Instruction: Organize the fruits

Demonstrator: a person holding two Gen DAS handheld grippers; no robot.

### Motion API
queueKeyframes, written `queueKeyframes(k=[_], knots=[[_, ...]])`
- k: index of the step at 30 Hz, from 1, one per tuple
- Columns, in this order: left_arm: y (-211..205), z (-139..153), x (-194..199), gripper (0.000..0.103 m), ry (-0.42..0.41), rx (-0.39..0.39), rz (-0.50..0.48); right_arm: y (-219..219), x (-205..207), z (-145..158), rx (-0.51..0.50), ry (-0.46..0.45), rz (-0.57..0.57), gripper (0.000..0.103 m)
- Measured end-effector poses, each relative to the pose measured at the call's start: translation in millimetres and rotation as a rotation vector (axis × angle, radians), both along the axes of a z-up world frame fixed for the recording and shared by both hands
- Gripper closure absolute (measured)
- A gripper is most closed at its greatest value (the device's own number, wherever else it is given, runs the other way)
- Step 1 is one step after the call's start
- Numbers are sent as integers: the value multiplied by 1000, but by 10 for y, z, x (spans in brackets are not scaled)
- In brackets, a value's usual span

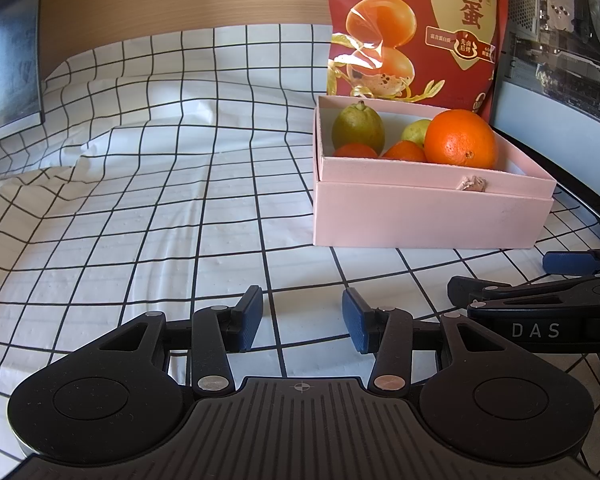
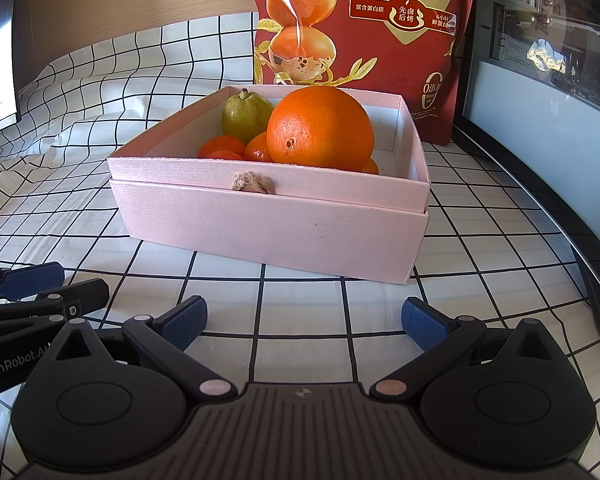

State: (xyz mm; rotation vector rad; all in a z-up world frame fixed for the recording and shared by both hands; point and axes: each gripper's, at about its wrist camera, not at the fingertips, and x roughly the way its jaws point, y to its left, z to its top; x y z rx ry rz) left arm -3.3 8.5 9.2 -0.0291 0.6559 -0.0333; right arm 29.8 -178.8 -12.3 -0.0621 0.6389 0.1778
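Note:
A pink box (image 1: 420, 220) (image 2: 276, 228) stands on the checked cloth and holds fruit. A large orange (image 1: 460, 138) (image 2: 320, 128) sits on top, with a green pear (image 1: 358, 128) (image 2: 246, 114), small tangerines (image 1: 404, 151) (image 2: 222, 148) and a second green fruit (image 1: 416, 132) around it. My left gripper (image 1: 302, 320) is open and empty, low over the cloth left of the box front. My right gripper (image 2: 304, 320) is open and empty, in front of the box. Each gripper shows at the edge of the other's view: the right one (image 1: 540, 292), the left one (image 2: 32, 288).
A tall red snack bag (image 1: 416, 28) (image 2: 364, 40) stands right behind the box. A computer case with a glass side (image 1: 560, 60) (image 2: 540, 60) is at the right. A dark monitor edge (image 1: 8, 60) is at the far left. The cloth (image 1: 160, 200) is wrinkled at the left.

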Motion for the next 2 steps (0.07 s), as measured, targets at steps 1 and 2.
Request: queueKeyframes(k=[1, 2], knots=[[-1, 0, 1, 54, 0, 0, 0, 2, 0, 1, 0, 0, 0, 0], [-1, 1, 1, 54, 0, -2, 0, 2, 1, 1, 0, 0, 0, 0]])
